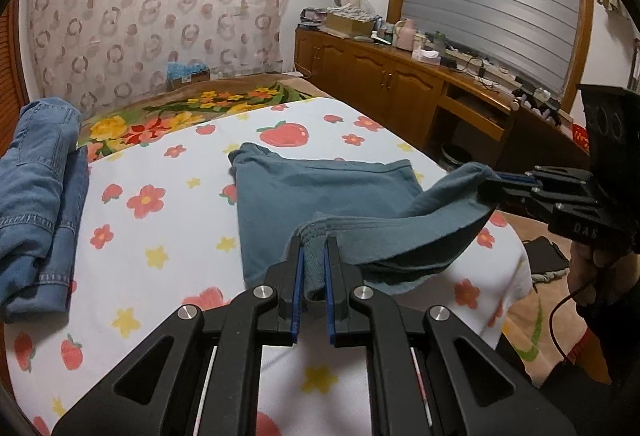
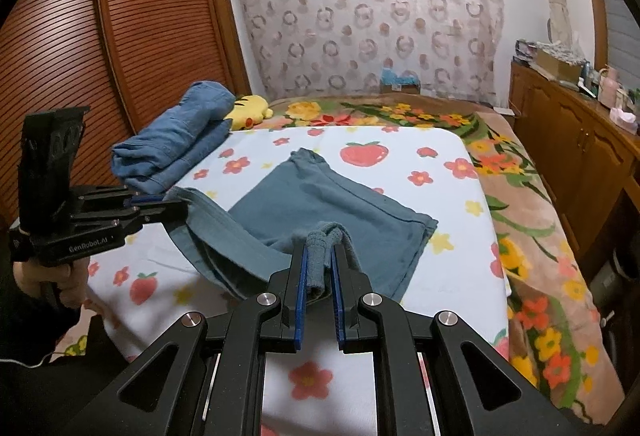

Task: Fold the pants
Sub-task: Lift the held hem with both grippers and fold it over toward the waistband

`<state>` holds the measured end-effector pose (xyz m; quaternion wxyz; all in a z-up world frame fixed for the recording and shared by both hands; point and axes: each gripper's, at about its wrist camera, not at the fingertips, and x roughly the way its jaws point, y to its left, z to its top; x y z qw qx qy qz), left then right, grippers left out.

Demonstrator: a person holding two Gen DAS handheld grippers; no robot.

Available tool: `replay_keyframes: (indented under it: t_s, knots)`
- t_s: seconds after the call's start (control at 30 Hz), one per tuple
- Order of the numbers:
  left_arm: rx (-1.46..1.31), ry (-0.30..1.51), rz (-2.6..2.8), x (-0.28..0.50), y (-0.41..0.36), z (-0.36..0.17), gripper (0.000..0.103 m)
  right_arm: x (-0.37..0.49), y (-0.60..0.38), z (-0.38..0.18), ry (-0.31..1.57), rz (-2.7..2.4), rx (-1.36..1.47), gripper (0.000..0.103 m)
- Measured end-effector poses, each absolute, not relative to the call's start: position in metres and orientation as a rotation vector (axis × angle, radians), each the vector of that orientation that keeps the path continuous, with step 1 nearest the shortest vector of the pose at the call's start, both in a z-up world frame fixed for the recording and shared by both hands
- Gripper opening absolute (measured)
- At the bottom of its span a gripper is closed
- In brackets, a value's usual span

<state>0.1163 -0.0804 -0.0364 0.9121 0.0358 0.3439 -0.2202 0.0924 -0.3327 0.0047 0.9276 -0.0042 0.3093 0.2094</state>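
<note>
Teal pants (image 1: 320, 192) lie partly folded on a white bedsheet with strawberries and flowers (image 1: 160, 220). My left gripper (image 1: 314, 248) is shut on the pants' near edge and holds it a little above the sheet. My right gripper (image 1: 490, 182) is shut on the other end of that lifted edge, to the right. In the right wrist view, the right gripper (image 2: 320, 256) pinches a bunched hem of the pants (image 2: 340, 208), and the left gripper (image 2: 176, 206) holds the cloth at the left.
Folded blue jeans (image 1: 36, 204) are stacked at the bed's left side, next to a yellow plush toy (image 2: 250, 112). A floral blanket (image 2: 532, 236) covers the bed beyond the sheet. A wooden cabinet (image 1: 400, 76) with clutter runs along the right. A louvred wardrobe (image 2: 100, 36) stands left.
</note>
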Motion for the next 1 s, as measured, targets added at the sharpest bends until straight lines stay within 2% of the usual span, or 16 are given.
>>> replay_keyframes:
  t_s: [0.57, 0.87, 1.0]
  knots:
    - [0.120, 0.704, -0.414, 0.175, -0.097, -0.027, 0.010, 0.140, -0.333, 0.001, 0.635, 0.366, -0.025, 0.011]
    - [0.116, 0.741, -0.397, 0.198, -0.104, -0.039, 0.010, 0.152, -0.338, -0.008, 0.670, 0.338, 0.013, 0.011]
    - [0.109, 0.752, -0.391, 0.196, -0.101, -0.042, 0.018, 0.145, -0.340, -0.003, 0.660, 0.343, 0.027, 0.020]
